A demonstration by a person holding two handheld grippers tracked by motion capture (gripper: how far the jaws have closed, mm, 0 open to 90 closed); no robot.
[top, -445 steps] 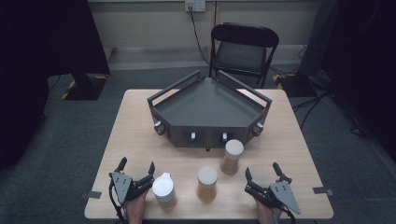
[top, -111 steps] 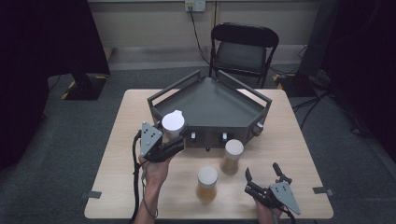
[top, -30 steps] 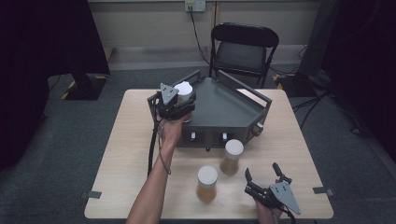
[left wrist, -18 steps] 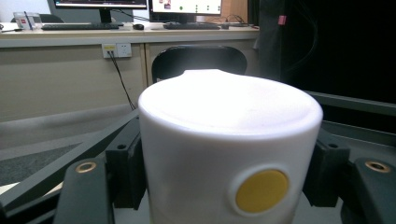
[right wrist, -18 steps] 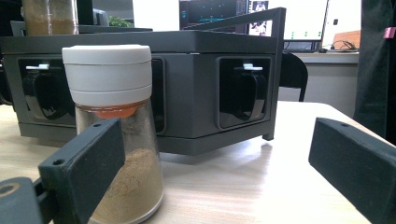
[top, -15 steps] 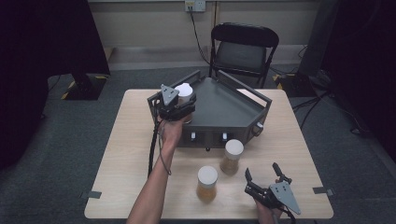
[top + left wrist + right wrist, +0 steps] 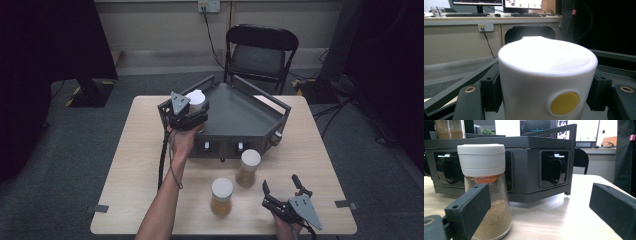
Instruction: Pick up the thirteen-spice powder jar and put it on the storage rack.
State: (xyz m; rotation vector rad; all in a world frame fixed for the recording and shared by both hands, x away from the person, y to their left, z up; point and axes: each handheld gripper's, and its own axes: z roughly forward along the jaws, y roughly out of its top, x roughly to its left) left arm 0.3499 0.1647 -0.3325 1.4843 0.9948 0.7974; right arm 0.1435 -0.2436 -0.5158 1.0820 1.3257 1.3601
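Observation:
My left gripper [image 7: 189, 115] is shut on a white-lidded jar [image 7: 196, 98] and holds it upright at the left corner of the dark angular rack [image 7: 240, 112]. In the left gripper view the jar's white lid [image 7: 547, 80], with a yellow dot on its side, sits between both jaws. Two more white-lidded jars of brown powder stand on the table in front of the rack, one [image 7: 248, 167] nearer it and one [image 7: 221, 196] closer to me. My right gripper [image 7: 280, 182] rests at the table's front right, open, with nothing between its jaws. In the right gripper view a jar [image 7: 484, 182] stands just ahead on the left.
The rack [image 7: 524, 165] has recessed slots with small handles along its front face. The wooden table [image 7: 135, 165] is bare on its left side. A black folding chair [image 7: 260, 52] stands behind the table, with cables on the floor to the right.
My left gripper has carried the jar from the table's front left up to the rack's left corner, where it has held still for the last second. The right gripper has not moved.

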